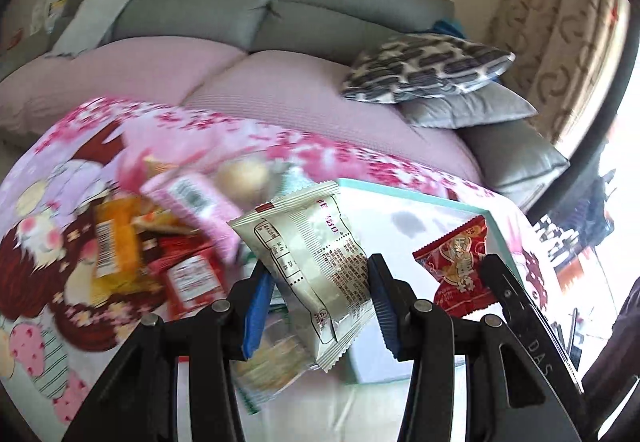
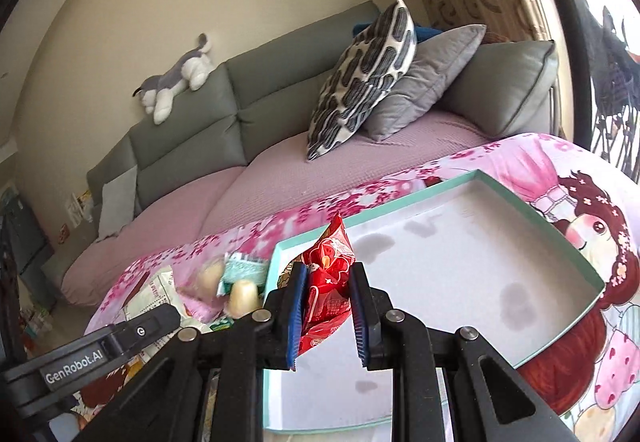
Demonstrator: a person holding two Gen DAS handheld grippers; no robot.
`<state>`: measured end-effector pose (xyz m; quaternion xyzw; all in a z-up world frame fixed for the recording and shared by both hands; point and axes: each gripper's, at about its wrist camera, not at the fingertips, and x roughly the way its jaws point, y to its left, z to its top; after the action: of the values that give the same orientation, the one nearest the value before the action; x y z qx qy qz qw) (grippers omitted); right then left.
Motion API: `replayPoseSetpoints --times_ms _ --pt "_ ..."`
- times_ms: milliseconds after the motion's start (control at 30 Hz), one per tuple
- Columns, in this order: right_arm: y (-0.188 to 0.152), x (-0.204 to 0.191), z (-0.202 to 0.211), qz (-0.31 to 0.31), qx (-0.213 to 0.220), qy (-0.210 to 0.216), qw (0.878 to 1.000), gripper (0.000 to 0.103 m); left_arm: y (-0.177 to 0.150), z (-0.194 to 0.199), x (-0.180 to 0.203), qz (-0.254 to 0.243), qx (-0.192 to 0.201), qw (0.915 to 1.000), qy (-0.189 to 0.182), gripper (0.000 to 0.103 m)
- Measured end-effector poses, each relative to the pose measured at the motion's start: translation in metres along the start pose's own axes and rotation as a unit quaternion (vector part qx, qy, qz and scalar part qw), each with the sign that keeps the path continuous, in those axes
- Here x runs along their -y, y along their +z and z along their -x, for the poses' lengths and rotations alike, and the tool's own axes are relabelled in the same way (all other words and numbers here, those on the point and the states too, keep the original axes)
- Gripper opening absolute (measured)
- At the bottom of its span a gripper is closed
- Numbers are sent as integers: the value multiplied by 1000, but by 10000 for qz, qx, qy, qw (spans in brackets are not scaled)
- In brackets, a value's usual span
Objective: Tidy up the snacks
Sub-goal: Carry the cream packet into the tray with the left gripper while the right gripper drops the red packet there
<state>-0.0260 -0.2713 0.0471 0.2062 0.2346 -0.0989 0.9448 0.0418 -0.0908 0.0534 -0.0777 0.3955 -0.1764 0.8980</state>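
My left gripper (image 1: 320, 298) is shut on a white snack packet (image 1: 316, 266) and holds it above the table, at the left edge of a shallow white tray with a teal rim (image 1: 404, 193). My right gripper (image 2: 326, 312) is shut on a red snack packet (image 2: 330, 282) and holds it over the tray (image 2: 520, 197), near its left end; the tray holds nothing else. The red packet and the right gripper also show in the left wrist view (image 1: 460, 274). A pile of loose snacks (image 1: 160, 242) lies on the table to the left of the tray.
The table wears a pink cartoon-print cloth (image 2: 600, 242). Behind it stands a sofa with a pink cover (image 2: 300, 173), patterned and grey cushions (image 2: 368, 77) and a plush toy (image 2: 176, 81). Pale round snacks (image 2: 242, 294) lie near the tray's left rim.
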Motion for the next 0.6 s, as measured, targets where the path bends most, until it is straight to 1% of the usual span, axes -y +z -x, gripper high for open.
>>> replayPoseSetpoints --times_ms 100,233,367,500,600 --pt "10 20 -1 -82 112 -339 9993 23 6 -19 22 -243 -73 9996 -134 49" --pt "19 39 -2 -189 235 -569 9979 23 10 -46 44 -478 -245 9982 -275 49" --pt "26 46 -5 -152 359 -732 9966 23 11 -77 56 -626 -494 9961 -367 49" --pt "27 55 -20 -168 303 -871 9956 23 14 -100 64 -726 -646 9945 -386 49" --pt "28 63 -36 -239 164 -933 9952 23 18 -113 67 -779 -729 9936 -381 49"
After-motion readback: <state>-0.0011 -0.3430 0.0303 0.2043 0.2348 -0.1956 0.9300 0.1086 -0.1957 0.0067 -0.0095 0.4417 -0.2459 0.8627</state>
